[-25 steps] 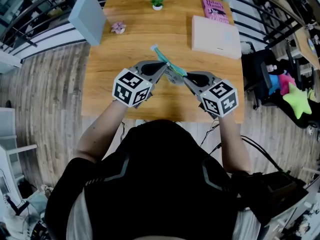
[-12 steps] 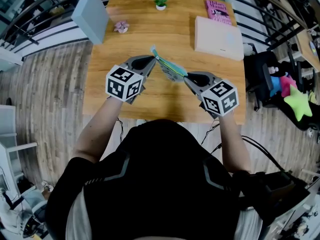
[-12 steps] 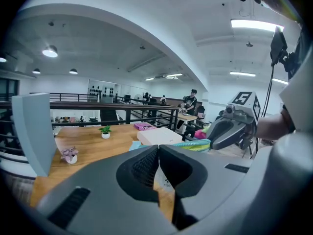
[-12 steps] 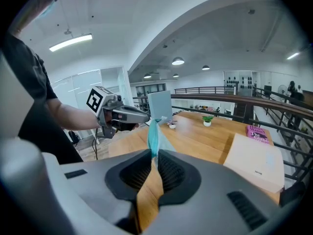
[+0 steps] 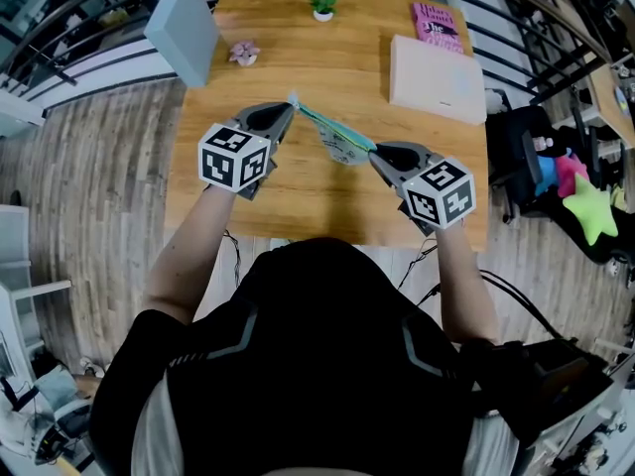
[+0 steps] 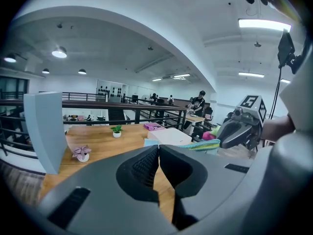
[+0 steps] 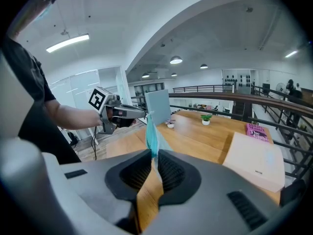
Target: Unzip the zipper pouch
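The zipper pouch, the small soft one with the teal top edge and pale patterned body: where is it hanging right now?

It is hanging in the air over the middle of the light wooden desk, touching nothing on it, stretched in a slanting line between the two grippers.

What are the grippers doing?

The right gripper is pinching the near end of the teal edge. Its own view is showing the fabric running straight down between the ribbed pads. The left gripper is pressing its jaws fully together at the far end of that edge. I am guessing it is holding the zipper pull, but the piece there is too small to tell for certain.

How is it going to handle?

I am judging it light and limp, since the body is sagging below the taut edge. Thin fabric is likely to slip or bunch, so the hold belongs on the stiffer zipper band at one end and on the pull at the other, with the band tight so the slider is running straight.

Is anything nearby getting in the way?

Nothing is lying close. The flat white box, the pink book, the small green potted plant, the little pink flower and the upright grey-blue panel are all sitting well apart, toward the desk's far edge.
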Demonstrator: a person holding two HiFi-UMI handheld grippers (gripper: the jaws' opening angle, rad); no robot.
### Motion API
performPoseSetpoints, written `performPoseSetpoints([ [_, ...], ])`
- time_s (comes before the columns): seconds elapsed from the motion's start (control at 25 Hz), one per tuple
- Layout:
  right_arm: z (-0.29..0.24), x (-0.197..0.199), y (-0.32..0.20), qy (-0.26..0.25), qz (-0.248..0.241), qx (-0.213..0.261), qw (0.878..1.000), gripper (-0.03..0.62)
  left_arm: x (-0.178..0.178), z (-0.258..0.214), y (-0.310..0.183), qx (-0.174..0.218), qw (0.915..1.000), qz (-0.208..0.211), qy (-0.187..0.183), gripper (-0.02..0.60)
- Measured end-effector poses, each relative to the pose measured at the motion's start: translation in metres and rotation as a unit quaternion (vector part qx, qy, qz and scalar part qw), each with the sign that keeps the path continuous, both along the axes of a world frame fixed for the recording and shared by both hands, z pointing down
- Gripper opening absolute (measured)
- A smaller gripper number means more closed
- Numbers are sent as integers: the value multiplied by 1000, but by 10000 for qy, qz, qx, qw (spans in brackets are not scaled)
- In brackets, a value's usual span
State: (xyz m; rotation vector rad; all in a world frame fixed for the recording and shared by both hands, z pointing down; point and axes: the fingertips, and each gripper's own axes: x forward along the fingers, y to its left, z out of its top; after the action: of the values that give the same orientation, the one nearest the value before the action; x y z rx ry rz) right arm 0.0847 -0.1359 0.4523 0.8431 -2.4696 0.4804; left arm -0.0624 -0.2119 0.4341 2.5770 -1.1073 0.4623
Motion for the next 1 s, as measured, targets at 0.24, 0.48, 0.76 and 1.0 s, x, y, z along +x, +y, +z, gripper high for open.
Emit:
performPoseSetpoints([
  [0.24,12,-1,-25,85,102,-38,9999,52,-8,12,-8,-110,9999,-86,-50,32],
  [0.48,43,-12,-73,359,107,-118,9992,52,-21,37,-39,-212,9989,-148,-384,32],
  [0.76,61,-38,-133,642,32,128,9979,52,-46,49,-83,-104,9968,-324,-728,32],
  [1.0,95,-51,-146,752,-249,153,9967,52,-57,86,-86,-330,9916,-219,-1232,32],
])
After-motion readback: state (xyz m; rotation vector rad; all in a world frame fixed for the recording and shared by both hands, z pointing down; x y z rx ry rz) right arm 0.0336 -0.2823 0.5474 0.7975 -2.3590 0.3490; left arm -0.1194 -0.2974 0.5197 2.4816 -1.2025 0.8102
